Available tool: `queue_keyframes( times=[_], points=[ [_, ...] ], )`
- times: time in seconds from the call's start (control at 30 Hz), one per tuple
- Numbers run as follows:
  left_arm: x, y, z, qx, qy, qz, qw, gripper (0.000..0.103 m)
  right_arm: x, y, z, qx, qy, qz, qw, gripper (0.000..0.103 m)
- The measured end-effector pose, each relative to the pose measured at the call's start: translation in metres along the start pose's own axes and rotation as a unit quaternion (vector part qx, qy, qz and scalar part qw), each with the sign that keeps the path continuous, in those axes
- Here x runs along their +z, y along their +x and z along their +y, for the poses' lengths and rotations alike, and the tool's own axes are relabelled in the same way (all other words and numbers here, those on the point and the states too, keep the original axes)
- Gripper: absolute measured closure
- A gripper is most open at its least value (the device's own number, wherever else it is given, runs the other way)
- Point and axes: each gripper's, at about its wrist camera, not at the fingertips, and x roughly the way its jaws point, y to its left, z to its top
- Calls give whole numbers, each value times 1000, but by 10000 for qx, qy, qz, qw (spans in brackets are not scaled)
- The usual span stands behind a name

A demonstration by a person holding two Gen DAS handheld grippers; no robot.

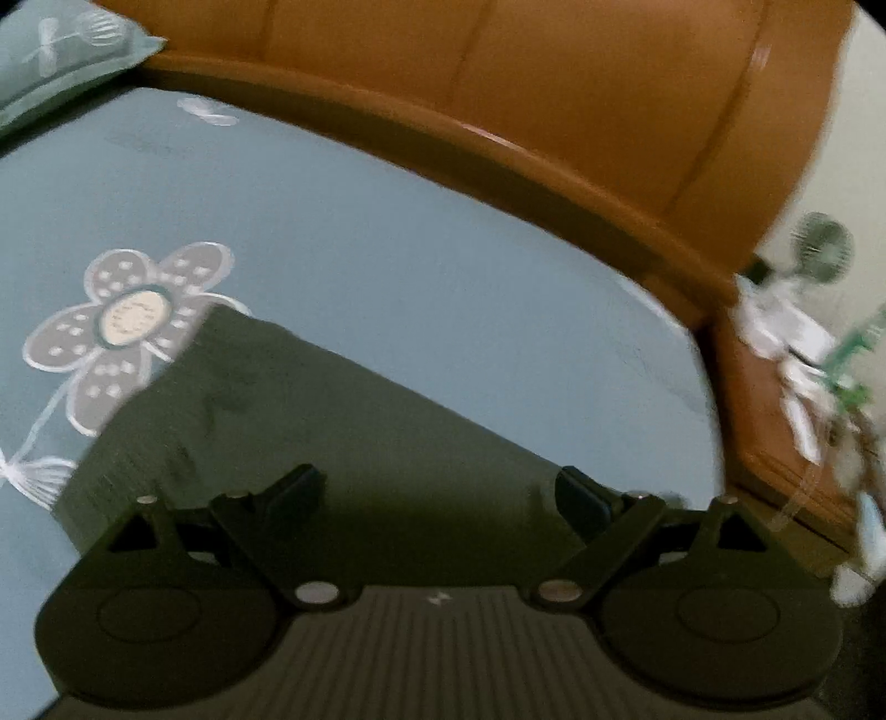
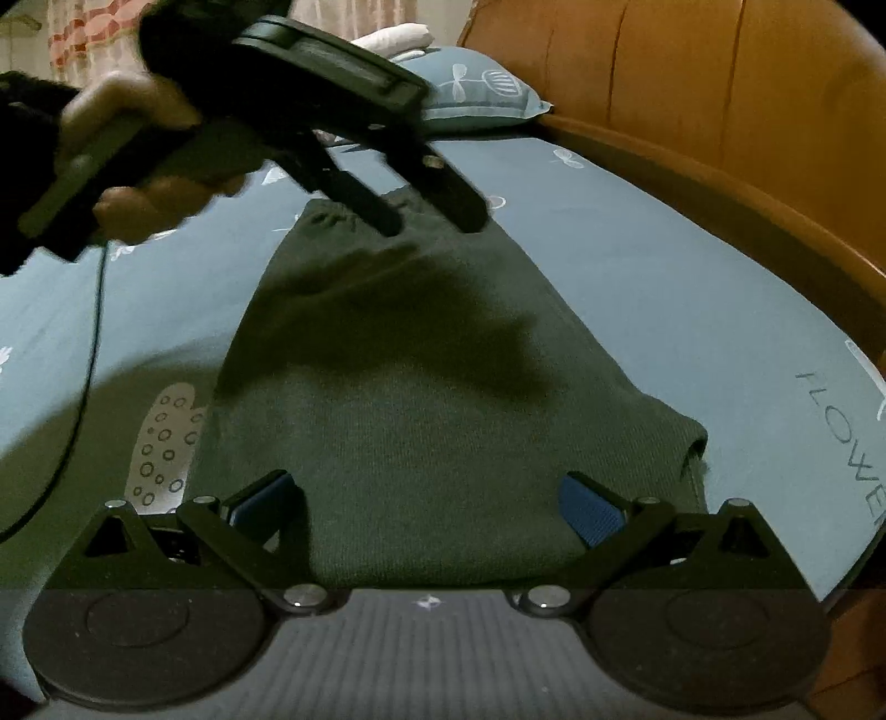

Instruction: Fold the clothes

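Observation:
A dark green knitted garment (image 2: 421, 399) lies flat on the blue bedsheet (image 2: 664, 266), folded into a long strip. My right gripper (image 2: 437, 498) hovers over its near end, jaws wide apart, nothing between its blue pads (image 2: 587, 509). At the garment's far end a hand holds my left gripper (image 2: 432, 219), whose two black fingers are spread just above the cloth. In the left wrist view the garment (image 1: 343, 443) fills the lower middle, and my left gripper (image 1: 437, 493) stands open over it, gripping nothing.
An orange padded headboard (image 1: 526, 83) curves along the bed's far side. A blue pillow (image 2: 476, 88) lies near it, with white folded cloth (image 2: 393, 39) behind. A cluttered bedside surface (image 1: 803, 354) with a small fan (image 1: 819, 249) sits at the right. A black cable (image 2: 91, 343) hangs from the left gripper.

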Motion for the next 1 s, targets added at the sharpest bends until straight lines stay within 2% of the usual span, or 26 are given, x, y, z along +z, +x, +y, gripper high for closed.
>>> queue_keyframes(
  times=[0.13, 0.23, 0.3, 0.4, 0.47, 0.6, 0.7, 0.8, 0.87, 0.93, 1.0],
  points=[
    [9, 18, 23, 264, -395, -39, 9989, 12, -3, 1, 1, 14, 45, -27, 10000, 0],
    [13, 20, 32, 244, -643, -52, 9976, 13, -4, 0, 3, -9, 43, -70, 10000, 0],
    [17, 13, 27, 289, -609, -154, 9976, 13, -3, 0, 4, -14, 48, -86, 10000, 0],
    [16, 0, 24, 81, -544, -448, 9975, 13, -4, 0, 5, 0, 13, -117, 9999, 0],
    [18, 4, 28, -57, -623, -449, 9970, 13, -4, 1, 4, -8, 1, -146, 9999, 0],
    [23, 30, 40, 98, -758, -335, 9965, 13, -6, -1, 7, -44, -9, -202, 9998, 0],
    [27, 32, 37, 164, -662, -299, 9972, 12, -5, -3, 10, -69, -25, -214, 9997, 0],
    [30, 20, 27, 156, -493, -247, 9984, 12, -2, -15, 9, 49, 123, -291, 9995, 0],
    [24, 4, 23, 59, -384, -303, 9988, 12, 2, -28, 5, 18, 200, -592, 9980, 0],
    [12, -14, 22, -111, -322, -347, 9988, 11, 5, -39, 0, -59, 223, -868, 9960, 0],
    [-4, -22, 27, -253, -399, -288, 9985, 11, 7, -36, -8, -87, 301, -858, 9958, 0]
  ],
)
